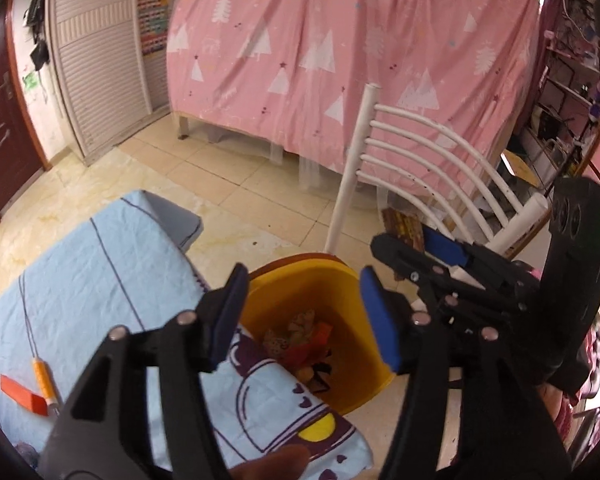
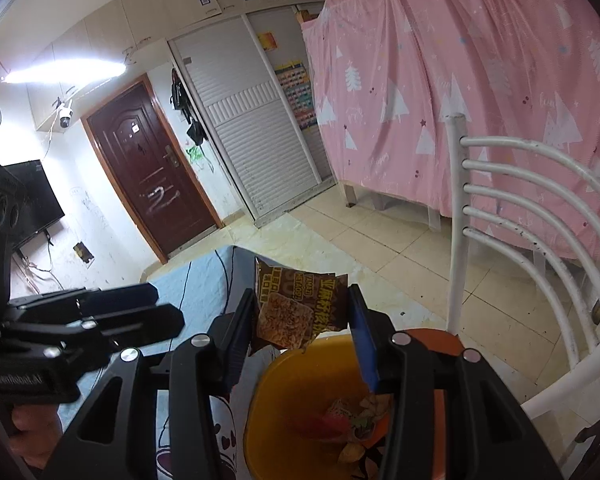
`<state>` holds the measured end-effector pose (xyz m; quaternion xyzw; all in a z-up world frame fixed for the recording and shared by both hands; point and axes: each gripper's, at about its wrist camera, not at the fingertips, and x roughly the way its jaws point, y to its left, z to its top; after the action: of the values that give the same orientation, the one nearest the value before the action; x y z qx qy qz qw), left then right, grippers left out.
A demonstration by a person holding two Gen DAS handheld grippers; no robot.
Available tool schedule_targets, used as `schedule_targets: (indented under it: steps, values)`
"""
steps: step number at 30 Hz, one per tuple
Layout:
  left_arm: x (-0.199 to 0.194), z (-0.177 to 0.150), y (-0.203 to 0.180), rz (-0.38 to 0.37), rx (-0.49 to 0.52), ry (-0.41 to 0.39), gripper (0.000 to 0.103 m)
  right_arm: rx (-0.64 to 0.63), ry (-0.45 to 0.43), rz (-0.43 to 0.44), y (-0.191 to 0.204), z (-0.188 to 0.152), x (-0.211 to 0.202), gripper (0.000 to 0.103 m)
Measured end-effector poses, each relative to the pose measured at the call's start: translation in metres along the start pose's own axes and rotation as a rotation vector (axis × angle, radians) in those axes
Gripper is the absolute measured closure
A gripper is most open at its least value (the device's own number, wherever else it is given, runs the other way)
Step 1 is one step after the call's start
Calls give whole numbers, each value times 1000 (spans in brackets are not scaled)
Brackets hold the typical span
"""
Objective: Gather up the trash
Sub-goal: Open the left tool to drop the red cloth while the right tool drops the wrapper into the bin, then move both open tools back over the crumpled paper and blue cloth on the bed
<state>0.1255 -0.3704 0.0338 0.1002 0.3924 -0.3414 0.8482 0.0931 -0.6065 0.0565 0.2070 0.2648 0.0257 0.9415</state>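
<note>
One bin: a yellow plastic waste bin (image 1: 352, 364) with rounded corners stood on the tiled floor (image 1: 236, 196), tight against the edge of the surface and just in front of the white chair.
Bin contents: several crumpled wrappers (image 1: 300, 340) in red, orange and pale printed foil lay loose at the bottom; the right wrist view showed the same heap (image 2: 356, 424).
Left gripper (image 1: 304, 320): its jaws stood spread above the bin's mouth with nothing between the blue pads.
Right gripper (image 2: 300, 336): its jaws pinched a brown foil snack packet (image 2: 296, 312) printed with yellow characters and a picture of noodles; the packet hung upright over the bin's near rim, not yet inside.
Surface: a light blue patterned cloth (image 1: 84, 280) covered it; on the cloth, well away from the bin, lay a flat orange-red wrapper (image 1: 22, 394) and, just beside it, a small orange tube (image 1: 44, 380).
Chair: a white metal chair with curved back rails (image 1: 420, 152) stood behind the bin.
Background: a pink curtain printed with white trees (image 1: 340, 40).
</note>
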Motion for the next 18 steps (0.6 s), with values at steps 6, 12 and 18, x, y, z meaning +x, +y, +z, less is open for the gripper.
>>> schedule_targets:
  steps: [6,12,18]
  values:
    - [-13,-6,17,13,-56,-10,42,-29,51,-13,11,-6,17,51]
    - [-33,-13,32,7,-86,-37,42,-41,65,-10,21,-9,24,46]
    - [-60,-24,51,12,-135,-71,42,-53,73,-3,30,-10,27,44]
